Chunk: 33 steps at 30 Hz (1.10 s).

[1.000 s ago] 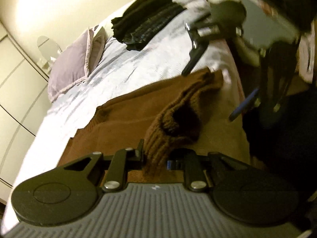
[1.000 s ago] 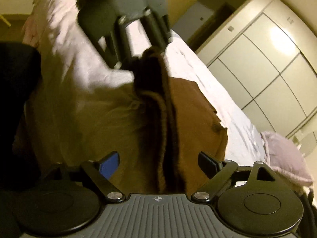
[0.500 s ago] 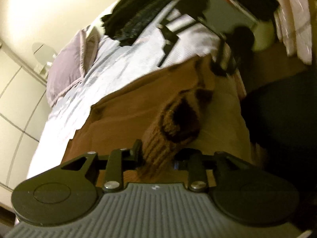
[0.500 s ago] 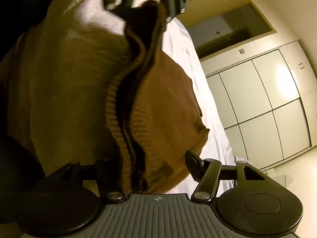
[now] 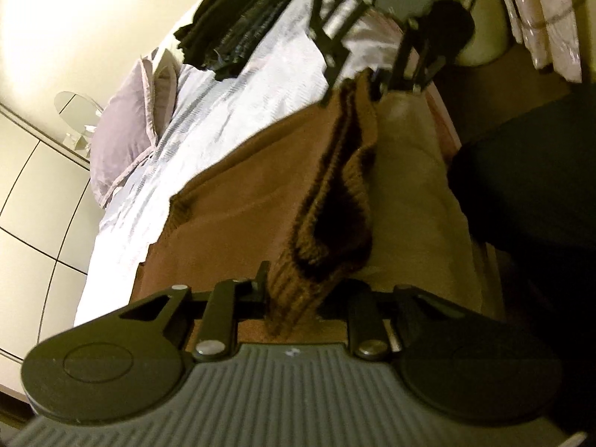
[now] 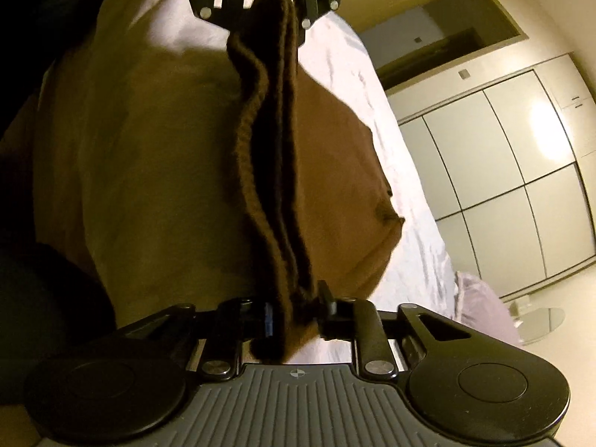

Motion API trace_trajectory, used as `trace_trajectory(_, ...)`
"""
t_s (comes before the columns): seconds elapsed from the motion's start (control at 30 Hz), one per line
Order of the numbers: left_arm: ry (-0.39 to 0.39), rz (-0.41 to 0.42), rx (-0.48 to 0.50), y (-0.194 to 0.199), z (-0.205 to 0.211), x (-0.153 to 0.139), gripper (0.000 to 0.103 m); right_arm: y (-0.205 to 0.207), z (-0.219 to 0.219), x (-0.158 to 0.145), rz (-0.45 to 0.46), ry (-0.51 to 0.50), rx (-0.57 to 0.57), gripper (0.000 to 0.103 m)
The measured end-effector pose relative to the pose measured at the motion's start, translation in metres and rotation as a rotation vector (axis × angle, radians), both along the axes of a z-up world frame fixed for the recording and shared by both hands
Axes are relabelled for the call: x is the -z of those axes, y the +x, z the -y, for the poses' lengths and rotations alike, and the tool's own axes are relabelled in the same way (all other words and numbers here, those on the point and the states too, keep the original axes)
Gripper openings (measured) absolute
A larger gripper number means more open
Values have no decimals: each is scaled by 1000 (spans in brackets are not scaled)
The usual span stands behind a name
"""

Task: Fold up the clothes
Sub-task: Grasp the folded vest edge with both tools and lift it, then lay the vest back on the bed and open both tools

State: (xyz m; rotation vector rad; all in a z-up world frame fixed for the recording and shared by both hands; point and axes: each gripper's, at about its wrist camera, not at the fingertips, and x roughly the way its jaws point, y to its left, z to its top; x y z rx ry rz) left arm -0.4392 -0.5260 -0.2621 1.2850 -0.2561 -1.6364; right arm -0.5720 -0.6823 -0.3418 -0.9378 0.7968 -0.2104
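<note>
We held the brown sweater (image 5: 238, 223) over the bed (image 5: 260, 85). Our left tongs (image 5: 294, 298) were closing on one end of its ribbed hem (image 5: 335, 205). Our right tongs (image 6: 294, 313) were closing on the other end, so the hem stretched tight between them. Black clothes (image 5: 231, 33) lay far back on the bed, beside a pillow (image 5: 123, 130).
</note>
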Motion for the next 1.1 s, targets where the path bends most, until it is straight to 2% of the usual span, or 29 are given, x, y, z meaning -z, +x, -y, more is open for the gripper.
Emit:
trace_trajectory(0.1,15,18,5,-5,-7,9,28,-11,15,1,-26,64,111,34)
trace_trajectory(0.2,22,-18,12,-2,-18,3,37,-24,28,-13,14,150,261,34)
trace_trajectory(0.3,20,-86,2,6,-31,-10,38,-38,45,-40,135,349,405,34)
trace_trajectory(0.37,13,-135,-4,14,-40,-20,38,-50,56,-58,257,530,482,34)
trace_trajectory(0.47,7,-178,-45,29,-49,-34,38,-50,70,-80,438,837,519,35)
trace_trajectory(0.5,6,-194,-58,36,-49,-39,38,-45,78,-83,482,934,528,39)
trace_trajectory(0.57,-3,-213,-86,47,-48,-48,38,-35,96,-89,532,1074,556,47)
trace_trajectory(0.6,-14,-216,-99,52,-45,-53,38,-28,105,-90,544,1123,575,47)
trace_trajectory(0.73,-43,-214,-120,69,-15,-66,41,-15,125,-77,519,1245,633,47)
trace_trajectory(0.8,-50,-210,-117,76,5,-69,43,-43,93,-76,523,1304,649,47)
trace_trajectory(0.83,-50,-203,-112,78,21,-69,43,-53,80,-77,529,1327,658,47)
trace_trajectory(0.93,-33,-217,-99,85,73,-65,43,-51,79,-84,556,1324,659,47)
trace_trajectory(1.03,-14,-256,-85,93,129,-60,44,-48,91,-70,550,1374,714,47)
trace_trajectory(1.07,-7,-270,-81,95,147,-58,44,-50,94,-65,559,1405,729,35)
trace_trajectory(1.1,-1,-283,-77,98,166,-56,44,-53,95,-62,576,1428,738,12)
